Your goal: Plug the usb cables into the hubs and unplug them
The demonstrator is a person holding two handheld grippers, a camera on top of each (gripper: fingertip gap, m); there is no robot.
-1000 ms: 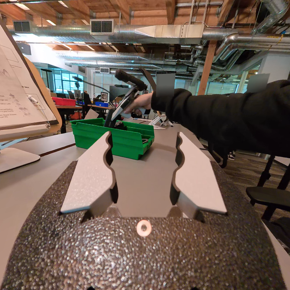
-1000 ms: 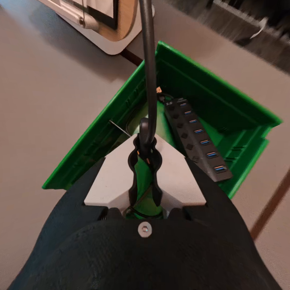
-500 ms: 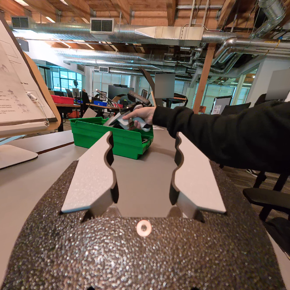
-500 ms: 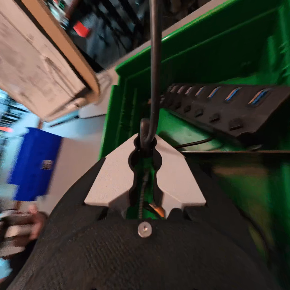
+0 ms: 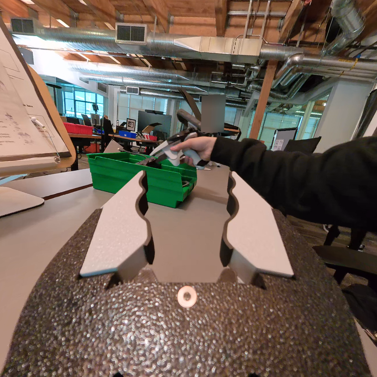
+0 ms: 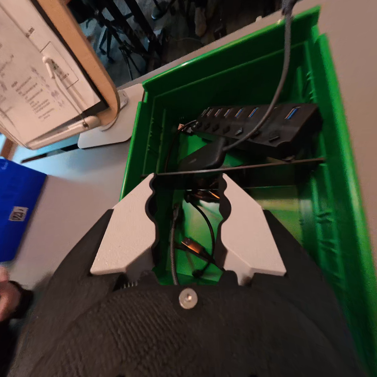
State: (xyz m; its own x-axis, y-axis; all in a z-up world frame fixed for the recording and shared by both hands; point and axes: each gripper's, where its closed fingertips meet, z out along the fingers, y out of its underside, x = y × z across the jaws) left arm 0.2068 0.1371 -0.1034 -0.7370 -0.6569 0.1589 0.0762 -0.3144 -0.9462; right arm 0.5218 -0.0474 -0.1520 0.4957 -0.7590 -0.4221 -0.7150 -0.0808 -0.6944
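The left gripper (image 5: 186, 220) is hovering low over the grey table (image 5: 51, 214), its two pale fingers (image 5: 120, 226) standing wide apart with nothing between them. Ahead of it the green bin (image 5: 142, 181) is sitting on the table, and a hand (image 5: 195, 146) in a black sleeve (image 5: 295, 179) is reaching in from the right, pointing the other tool down into the bin.

Over the bin, the right gripper (image 6: 187, 222) is hanging with its fingers spread, gripping nothing; only the bin floor and loose cables are showing through the gap. A thin black divider (image 6: 265, 166) is splitting the bin crosswise. In the far compartment a long black hub (image 6: 265, 122) with a row of blue ports is lying tilted against the wall, and a smaller black hub (image 6: 204, 157) is lying just in front of it, partly beneath it. A grey cable (image 6: 285, 61) is running down from the top edge, crossing the long hub and meeting the smaller one. In the near compartment, between the fingers, a braided cable (image 6: 173, 244) and a thin black cable (image 6: 210, 230) are lying loose, with an orange-glinting plug (image 6: 191, 245) resting on the floor, unplugged.

A paper stand (image 6: 51, 71) is standing on the table left of the bin, and a blue box (image 6: 16, 208) is sitting nearer the left edge.
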